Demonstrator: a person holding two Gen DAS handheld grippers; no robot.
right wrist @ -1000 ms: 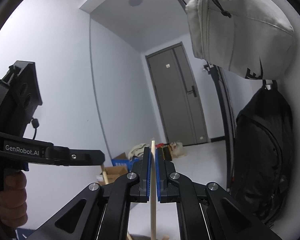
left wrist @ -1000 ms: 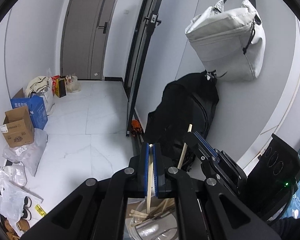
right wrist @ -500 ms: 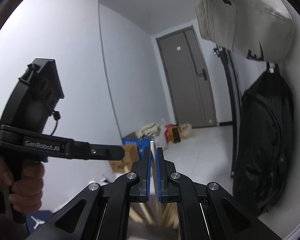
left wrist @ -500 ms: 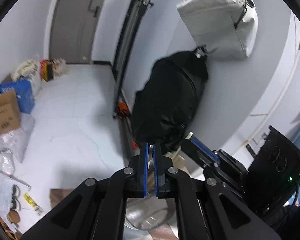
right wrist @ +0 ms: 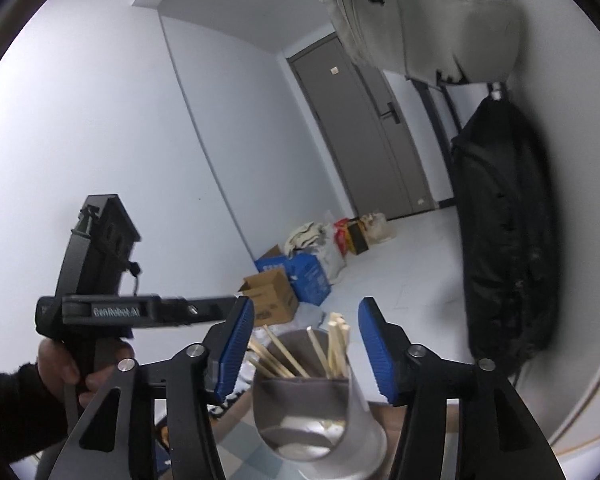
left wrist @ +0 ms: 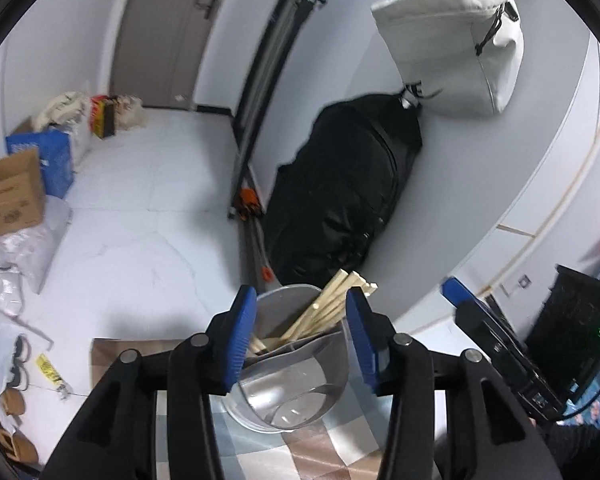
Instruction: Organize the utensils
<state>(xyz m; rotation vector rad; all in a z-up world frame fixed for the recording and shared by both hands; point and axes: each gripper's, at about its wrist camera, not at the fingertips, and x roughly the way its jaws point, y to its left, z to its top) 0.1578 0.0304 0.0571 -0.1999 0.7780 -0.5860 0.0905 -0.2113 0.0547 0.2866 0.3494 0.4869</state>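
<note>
Your left gripper [left wrist: 302,334] tilts downward and your right gripper [right wrist: 306,350] is nearer level. The jaws of both are opening, and no pad presses on anything. The metal holder [left wrist: 292,384] with its wooden chopsticks [left wrist: 332,304] stands between each pair of fingers, on the checked cloth of the bench [left wrist: 312,454]. Behind it are a white floor [left wrist: 140,208], a black bag [left wrist: 340,192] and a grey door [right wrist: 360,132].

We look down along the left gripper [left wrist: 300,332]; along the right gripper [right wrist: 306,348], nearly level. Both views share the close utensil holder [left wrist: 300,392].
</note>
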